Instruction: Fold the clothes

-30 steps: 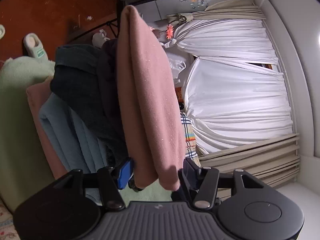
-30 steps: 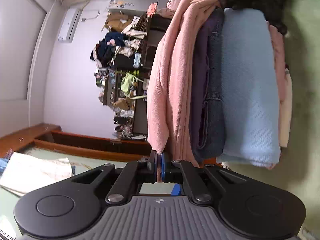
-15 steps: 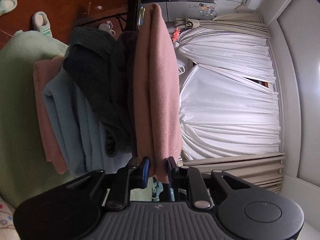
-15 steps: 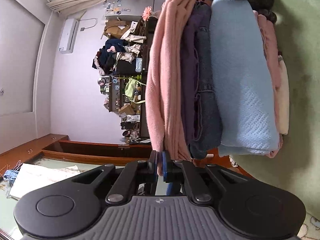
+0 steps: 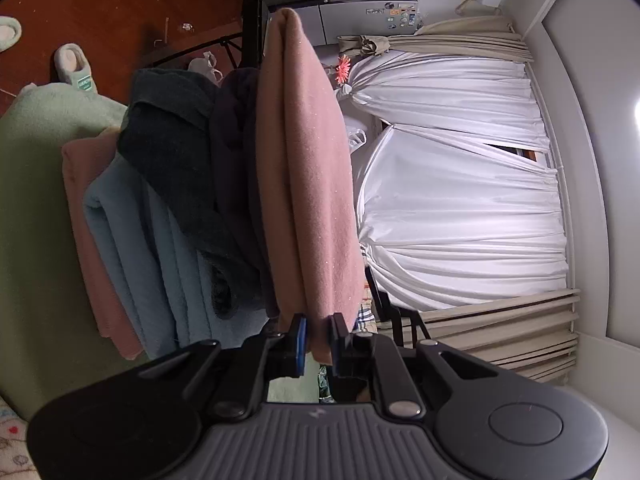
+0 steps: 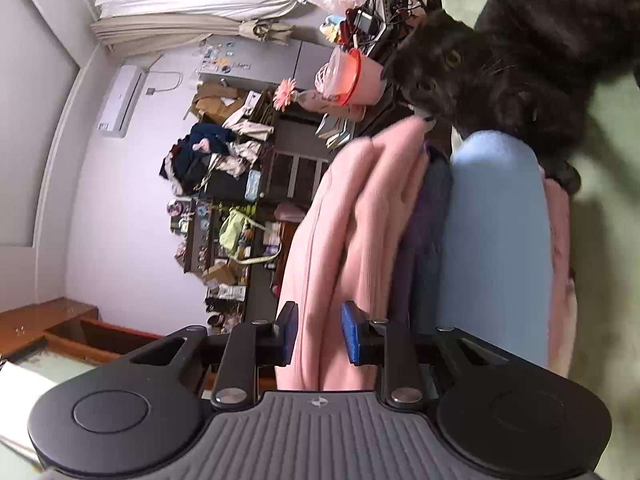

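The folded pink garment (image 5: 308, 184) sits as the outermost layer of the stack of folded clothes (image 5: 168, 240), against the dark purple piece (image 5: 236, 152), with the blue knit (image 6: 496, 248) and a second pink piece (image 5: 92, 248) lying toward the green bed cover (image 5: 36, 240) that carries the pile. In the left wrist view the left gripper (image 5: 318, 340) sits at 6 o'clock with its jaws pressed in on the garment's near corner; a second ago those jaws stood wide apart, so that end has just been taken. Over on the right wrist view it's the reverse: the right gripper (image 6: 320, 334), pinched tight on the pink edge half a second ago, now stands apart with the cloth (image 6: 340, 248) loose between its pads. My read: the right side is letting the piece settle onto the pile while the left steadies or trims the edge. A dark cat (image 6: 520, 60) now looms at 1 o'clock, touching the stack's far end, and could nudge it
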`<state>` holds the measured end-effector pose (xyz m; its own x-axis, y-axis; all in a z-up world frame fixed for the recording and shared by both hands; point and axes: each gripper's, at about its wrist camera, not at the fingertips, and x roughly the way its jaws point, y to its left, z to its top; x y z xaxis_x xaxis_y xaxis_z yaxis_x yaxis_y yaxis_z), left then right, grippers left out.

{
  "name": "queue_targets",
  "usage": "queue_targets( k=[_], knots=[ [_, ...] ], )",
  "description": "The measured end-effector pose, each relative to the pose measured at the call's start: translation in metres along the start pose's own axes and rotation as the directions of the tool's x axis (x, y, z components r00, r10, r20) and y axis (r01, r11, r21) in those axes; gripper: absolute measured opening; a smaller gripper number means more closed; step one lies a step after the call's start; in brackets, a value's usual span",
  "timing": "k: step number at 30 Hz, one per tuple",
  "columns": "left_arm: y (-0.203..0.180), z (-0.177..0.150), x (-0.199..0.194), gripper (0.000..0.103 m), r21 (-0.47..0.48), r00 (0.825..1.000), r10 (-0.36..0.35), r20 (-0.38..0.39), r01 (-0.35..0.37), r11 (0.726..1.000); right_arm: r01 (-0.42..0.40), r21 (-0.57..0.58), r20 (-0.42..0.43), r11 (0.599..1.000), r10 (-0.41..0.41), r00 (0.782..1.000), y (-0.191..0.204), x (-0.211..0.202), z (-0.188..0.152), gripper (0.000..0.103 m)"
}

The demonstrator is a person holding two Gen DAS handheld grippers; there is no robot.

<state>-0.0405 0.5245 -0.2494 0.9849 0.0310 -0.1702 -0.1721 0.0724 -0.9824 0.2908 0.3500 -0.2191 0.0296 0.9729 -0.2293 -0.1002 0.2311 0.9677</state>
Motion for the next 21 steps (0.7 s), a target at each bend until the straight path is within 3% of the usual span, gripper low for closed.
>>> queue_targets(
  k=[3, 8, 13, 15, 17, 18, 20, 21],
  knots=[
    [0.004, -0.001, 0.001, 0.011, 0.009, 1.000, 0.009, -0.006, -0.009, 1.000, 0.041, 0.014, 0.045, 0.999, -0.041, 0.998, -0.002, 0.011, 0.026, 0.005],
    [0.004, 0.000, 0.003, 0.011, 0.028, 0.999, 0.034, -0.009, -0.034, 0.999, 0.090, 0.061, 0.103, 0.994, -0.096, 0.990, -0.011, 0.020, 0.063, 0.009],
    [0.000, 0.003, 0.003, 0.013, 0.062, 0.998, 0.052, -0.027, -0.051, 0.997, 0.107, 0.015, 0.140, 0.994, -0.109, 0.984, -0.019, -0.017, 0.072, 0.012],
    [-0.008, 0.003, 0.001, 0.027, 0.109, 0.997, 0.059, -0.045, -0.054, 0.993, 0.114, -0.007, 0.152, 0.993, -0.111, 0.982, -0.021, -0.034, 0.073, 0.012],
    [-0.024, -0.002, -0.004, 0.070, 0.198, 0.994, 0.075, -0.085, -0.057, 0.978, 0.120, -0.030, 0.165, 0.992, -0.114, 0.980, -0.024, -0.051, 0.075, 0.013],
    [-0.028, -0.004, -0.005, 0.075, 0.216, 0.993, 0.079, -0.090, -0.058, 0.975, 0.109, -0.043, 0.156, 0.993, -0.101, 0.983, -0.024, -0.062, 0.071, 0.013],
    [-0.047, -0.019, -0.009, 0.082, 0.309, 0.989, 0.082, -0.125, -0.040, 0.950, 0.088, -0.083, 0.137, 0.993, -0.076, 0.988, -0.024, -0.091, 0.052, 0.026],
    [-0.056, -0.027, -0.009, 0.085, 0.345, 0.986, 0.086, -0.146, -0.031, 0.938, 0.098, -0.115, 0.151, 0.989, -0.081, 0.985, -0.021, -0.107, 0.043, 0.043]
  ],
)
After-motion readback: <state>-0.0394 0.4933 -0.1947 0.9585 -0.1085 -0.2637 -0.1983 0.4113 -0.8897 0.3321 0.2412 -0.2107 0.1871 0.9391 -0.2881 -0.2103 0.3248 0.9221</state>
